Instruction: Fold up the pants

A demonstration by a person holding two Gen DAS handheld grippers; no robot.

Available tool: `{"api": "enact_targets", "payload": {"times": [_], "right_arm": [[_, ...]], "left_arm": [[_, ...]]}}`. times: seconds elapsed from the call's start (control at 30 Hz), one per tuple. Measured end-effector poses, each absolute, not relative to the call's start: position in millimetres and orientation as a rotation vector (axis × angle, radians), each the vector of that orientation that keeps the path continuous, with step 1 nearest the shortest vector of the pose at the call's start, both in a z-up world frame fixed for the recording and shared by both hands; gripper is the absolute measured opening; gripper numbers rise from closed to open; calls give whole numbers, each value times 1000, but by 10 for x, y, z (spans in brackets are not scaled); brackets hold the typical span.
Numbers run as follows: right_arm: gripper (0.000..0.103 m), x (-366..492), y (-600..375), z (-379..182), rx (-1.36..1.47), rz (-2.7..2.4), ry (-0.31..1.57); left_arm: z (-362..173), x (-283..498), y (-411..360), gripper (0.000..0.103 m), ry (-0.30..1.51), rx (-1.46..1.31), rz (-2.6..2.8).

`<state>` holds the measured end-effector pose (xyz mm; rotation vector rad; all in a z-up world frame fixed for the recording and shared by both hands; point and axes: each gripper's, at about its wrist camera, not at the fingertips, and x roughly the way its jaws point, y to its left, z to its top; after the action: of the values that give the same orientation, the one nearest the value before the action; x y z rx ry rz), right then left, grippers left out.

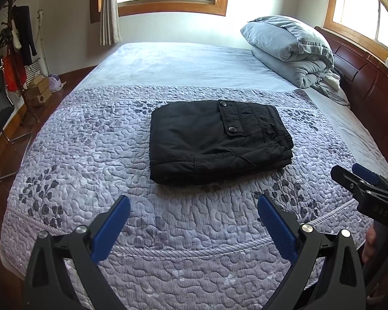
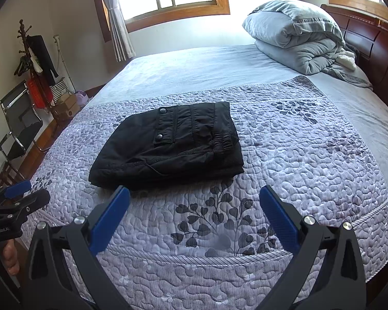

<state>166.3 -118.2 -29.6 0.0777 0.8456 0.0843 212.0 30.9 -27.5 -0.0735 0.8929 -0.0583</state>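
Note:
Black pants (image 1: pixel 217 139) lie folded into a compact rectangle on the purple quilted bedspread (image 1: pixel 90 155), snap pocket flap on top; they also show in the right wrist view (image 2: pixel 170 149). My left gripper (image 1: pixel 194 201) is open and empty, held above the quilt just short of the pants' near edge. My right gripper (image 2: pixel 194 193) is open and empty, near the pants' front right corner. The right gripper shows at the right edge of the left wrist view (image 1: pixel 362 183); the left gripper shows at the left edge of the right wrist view (image 2: pixel 18 199).
A folded grey duvet and pillow (image 1: pixel 289 51) sit at the head of the bed by the dark wooden headboard (image 1: pixel 362 77). A coat rack (image 1: pixel 15 51), a chair (image 2: pixel 18 129) and boxes (image 1: pixel 38 90) stand on the floor to the left.

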Motion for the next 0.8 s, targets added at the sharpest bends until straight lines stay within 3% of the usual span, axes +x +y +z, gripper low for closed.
{"api": "enact_targets", "payload": {"times": [0.8], "right_arm": [[100, 1669, -1192, -313, 79, 85, 844]], "left_arm": [[-279, 2135, 313, 99, 898, -73, -61]]}}
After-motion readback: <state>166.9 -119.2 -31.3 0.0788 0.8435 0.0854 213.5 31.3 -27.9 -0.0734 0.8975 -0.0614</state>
